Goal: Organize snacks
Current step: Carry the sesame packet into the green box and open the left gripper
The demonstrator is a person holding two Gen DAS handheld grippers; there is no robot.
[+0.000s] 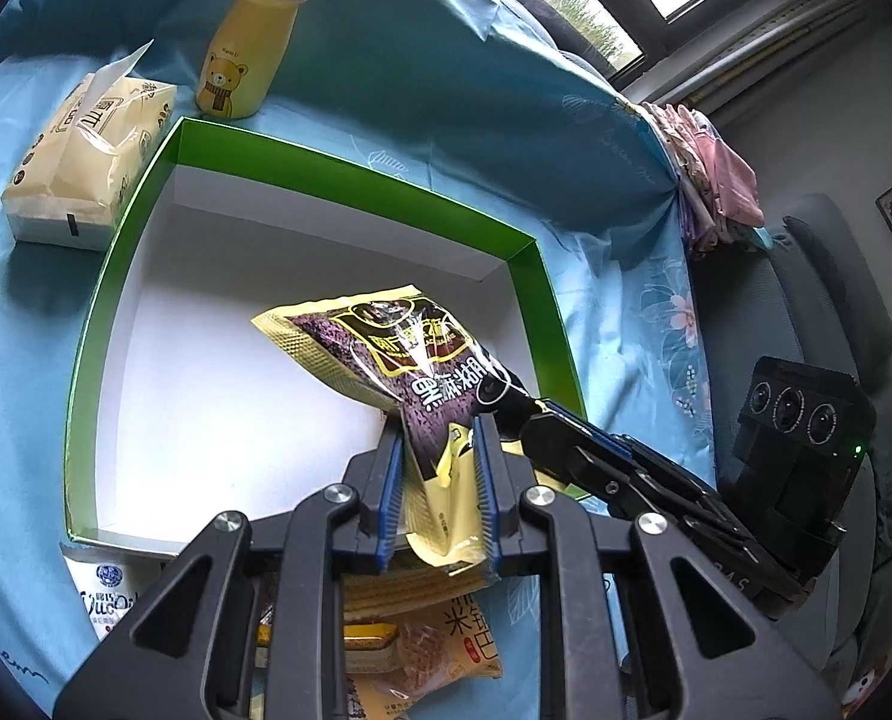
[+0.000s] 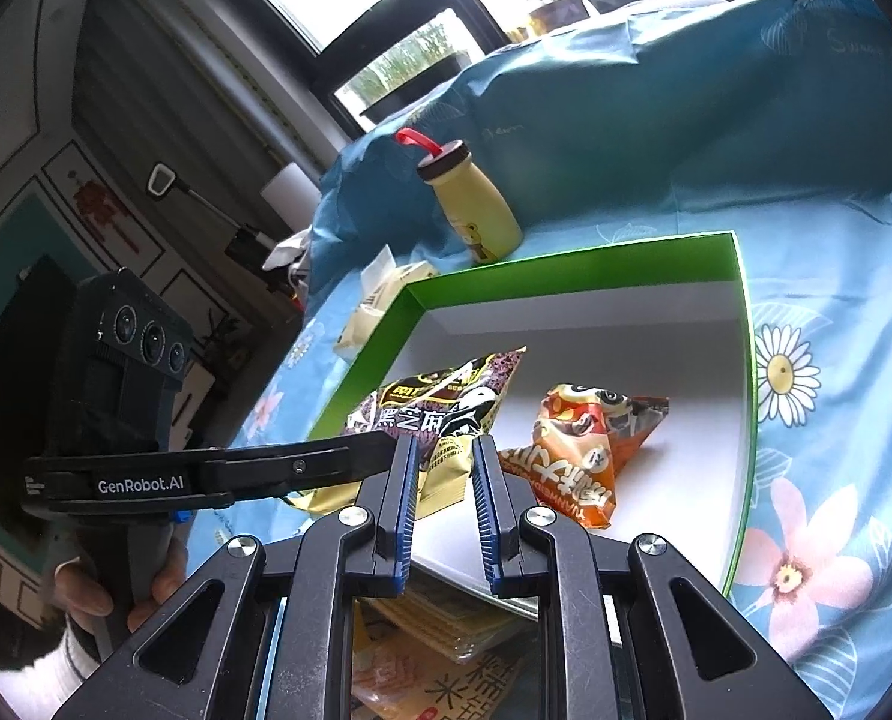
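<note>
Here we find the left gripper (image 1: 437,474) clenched on the yellow tail of a purple-and-gold sesame paste packet (image 1: 386,354), whose front carries white Chinese characters and a gold-framed brand badge we cannot read; the packet hangs tilted over the white floor of the green-rimmed box (image 1: 128,276), its far end low inside the box. In the right wrist view the same packet (image 2: 440,402) lies at the near-left of the box (image 2: 743,360), with an orange snack packet (image 2: 584,444) just to its right on the box floor, printed with white Chinese characters and the letters "YUANWEID", the rest cut off. The right gripper (image 2: 443,498) hovers over the near edge of the box with nothing between its blue pads, jaws narrowly parted; the orange packet lies beyond its right finger. The arm of the left tool reads "GenRobot.AI", and a hand (image 2: 116,588) grips its handle. Beneath the grippers, outside the box, lie a wafer packet (image 1: 410,588), a rice-cake packet with large Chinese characters (image 1: 446,648), and a white pouch (image 1: 101,594) whose blue lettering is partly hidden. Far left stand a tissue pack (image 1: 80,162) with Chinese print and a yellow bear bottle (image 1: 248,54), all on a blue floral cloth (image 1: 14,360).
</note>
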